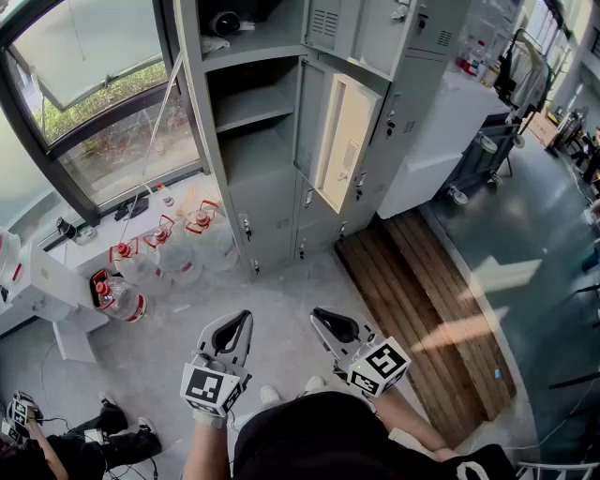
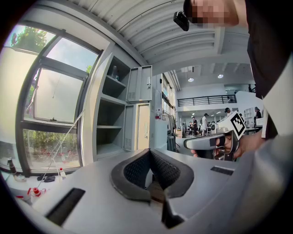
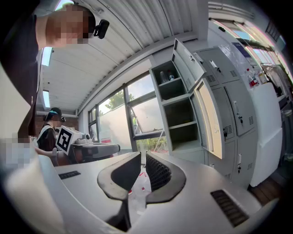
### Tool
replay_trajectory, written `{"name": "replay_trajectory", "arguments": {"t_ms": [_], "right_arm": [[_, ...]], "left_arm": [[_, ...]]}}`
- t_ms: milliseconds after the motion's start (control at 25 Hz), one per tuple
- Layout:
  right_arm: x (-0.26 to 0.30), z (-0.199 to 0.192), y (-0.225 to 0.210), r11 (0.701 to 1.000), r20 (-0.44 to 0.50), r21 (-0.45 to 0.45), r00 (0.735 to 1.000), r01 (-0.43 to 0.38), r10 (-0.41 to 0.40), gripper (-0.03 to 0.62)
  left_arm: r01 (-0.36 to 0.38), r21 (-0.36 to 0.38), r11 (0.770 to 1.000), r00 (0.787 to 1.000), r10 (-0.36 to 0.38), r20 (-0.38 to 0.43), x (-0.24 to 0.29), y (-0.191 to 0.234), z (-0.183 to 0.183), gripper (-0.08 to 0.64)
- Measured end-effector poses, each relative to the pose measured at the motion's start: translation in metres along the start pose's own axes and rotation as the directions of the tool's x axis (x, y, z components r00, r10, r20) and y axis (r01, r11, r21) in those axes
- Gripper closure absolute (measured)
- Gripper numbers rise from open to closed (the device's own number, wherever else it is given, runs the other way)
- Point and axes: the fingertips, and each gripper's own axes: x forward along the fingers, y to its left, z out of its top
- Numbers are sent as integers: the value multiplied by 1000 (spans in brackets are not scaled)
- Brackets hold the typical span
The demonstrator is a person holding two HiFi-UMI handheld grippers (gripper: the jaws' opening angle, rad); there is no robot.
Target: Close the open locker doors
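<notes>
The grey locker bank (image 1: pixel 281 169) stands ahead of me. Its left column shows open compartments with bare shelves (image 1: pixel 253 108). A middle door (image 1: pixel 342 141) hangs open with its cream inner face showing, and an upper door (image 1: pixel 330 21) is open above it. Both doors also appear in the right gripper view, the lower door (image 3: pixel 208 116) under the upper door (image 3: pixel 187 59). My left gripper (image 1: pixel 240 323) and right gripper (image 1: pixel 328 323) are held low, well short of the lockers. Both are shut, with nothing between the jaws of either the left gripper (image 2: pixel 149 154) or the right gripper (image 3: pixel 143 157).
Several large water bottles (image 1: pixel 159 258) with red caps sit on the floor left of the lockers, below a big window (image 1: pixel 94 103). A wooden platform (image 1: pixel 422 309) lies to the right, beside a white cabinet (image 1: pixel 441 131). A person (image 1: pixel 56 445) sits at bottom left.
</notes>
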Motion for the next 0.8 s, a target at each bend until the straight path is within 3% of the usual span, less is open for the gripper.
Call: {"name": "replay_trajectory", "arguments": {"t_ms": [520, 800], "right_arm": [[-22, 4, -62, 995, 13, 2, 995, -97, 97, 531], [-2, -10, -88, 994, -19, 56, 995, -99, 100, 532]], "left_arm": [[-79, -8, 997, 997, 78, -27, 45, -34, -10, 541], [-113, -29, 993, 993, 112, -47, 69, -17, -21, 541]]}}
